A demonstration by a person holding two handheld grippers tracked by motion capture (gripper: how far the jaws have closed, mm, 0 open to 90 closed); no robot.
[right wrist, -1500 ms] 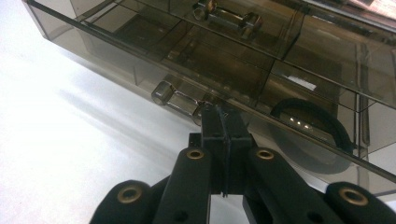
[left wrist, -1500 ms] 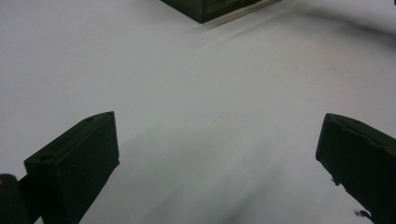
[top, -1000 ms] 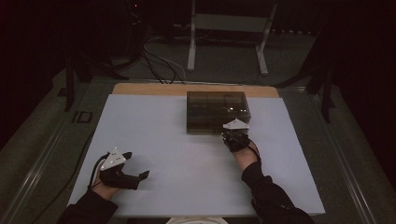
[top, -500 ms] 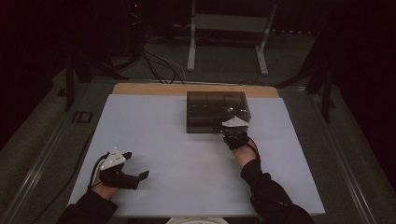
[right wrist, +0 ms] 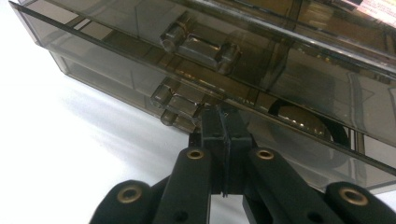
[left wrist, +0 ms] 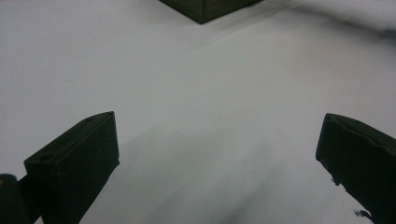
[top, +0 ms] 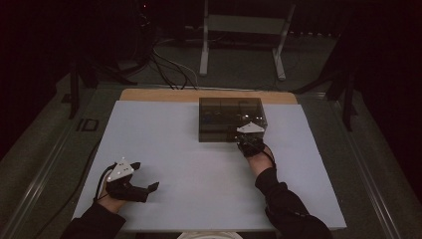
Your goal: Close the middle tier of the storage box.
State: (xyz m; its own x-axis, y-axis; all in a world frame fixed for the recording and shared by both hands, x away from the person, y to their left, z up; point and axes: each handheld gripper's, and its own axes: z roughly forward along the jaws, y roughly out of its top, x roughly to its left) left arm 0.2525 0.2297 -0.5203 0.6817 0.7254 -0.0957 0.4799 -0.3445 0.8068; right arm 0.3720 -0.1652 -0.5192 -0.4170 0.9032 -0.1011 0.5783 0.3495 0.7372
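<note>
The smoked plastic drawer box [top: 230,119] is sitting toward the far middle of the white table [top: 164,144], its front facing the person; two drawer handles, an upper handle [right wrist: 198,44] and a lower handle [right wrist: 180,103], are showing in the right gripper view; the right gripper [right wrist: 224,122] is pressing its jaws together at the lower drawer's front, just beside that handle, and whether they are pinching anything cannot be told; a label [right wrist: 378,7] at the box's top corner is too blurred to read; the left gripper [top: 144,186] is resting spread wide near the table's front left, well apart from the box.

drawer box [top: 230,118] blocks far centre, table [top: 169,134] open
</note>
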